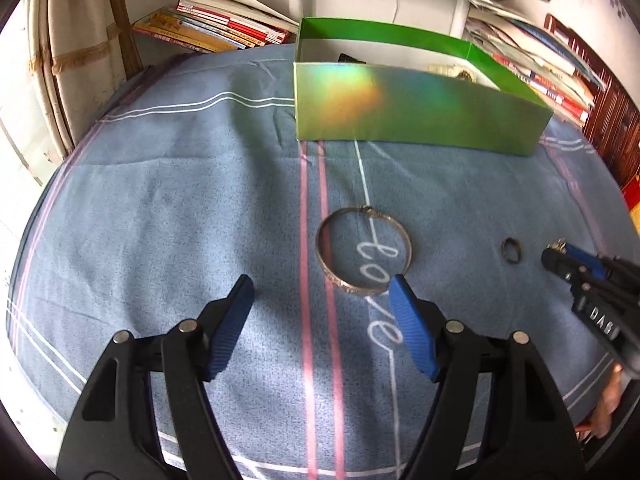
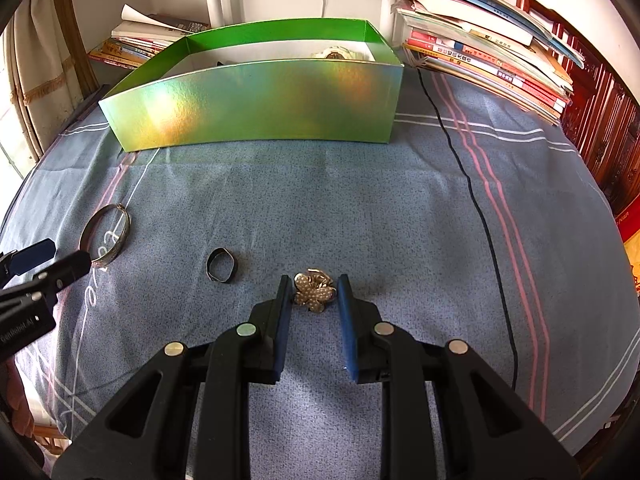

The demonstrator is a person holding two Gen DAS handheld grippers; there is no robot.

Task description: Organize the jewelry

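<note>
Before the green box (image 2: 256, 104), a bangle (image 1: 362, 252), a ring (image 2: 222, 266) and a flower brooch (image 2: 314, 292) wait on the table; a watch (image 2: 334, 54) lies inside. Left tool (image 1: 320, 300) is spread; right tool (image 2: 314, 290) pinches the brooch.

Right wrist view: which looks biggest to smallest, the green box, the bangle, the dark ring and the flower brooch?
1. Green box
2. Bangle
3. Flower brooch and dark ring: look alike; the brooch lies nearer the camera, so unsure.

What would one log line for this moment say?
left gripper: open, by bangle | right gripper: jaws around brooch | ring: on cloth | box: behind
</note>
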